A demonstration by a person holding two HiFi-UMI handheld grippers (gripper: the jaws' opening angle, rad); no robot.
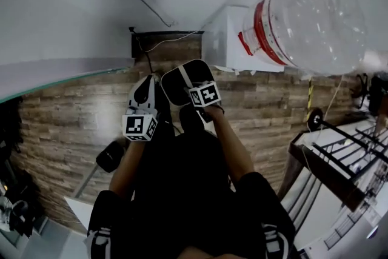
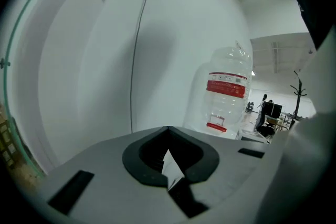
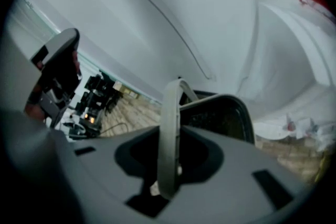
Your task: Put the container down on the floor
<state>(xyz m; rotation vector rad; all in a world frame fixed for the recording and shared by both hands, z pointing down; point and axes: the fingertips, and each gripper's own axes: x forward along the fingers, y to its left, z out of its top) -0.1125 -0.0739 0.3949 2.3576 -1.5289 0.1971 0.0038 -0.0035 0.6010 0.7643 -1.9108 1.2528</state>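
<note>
Two grippers sit close together at the head view's centre, the left gripper (image 1: 142, 94) and right gripper (image 1: 182, 80), neither touching the clear container (image 1: 309, 15), which stands on a white box (image 1: 221, 39) at one o'clock. Left gripper view gives only a pale sliver in a dark socket, so I cannot tell its jaws' spread; the container (image 2: 226, 94) stands well apart at two o'clock. Right gripper view shows jaws partly open on nothing, with just the container's red strip at the one o'clock edge.
</note>
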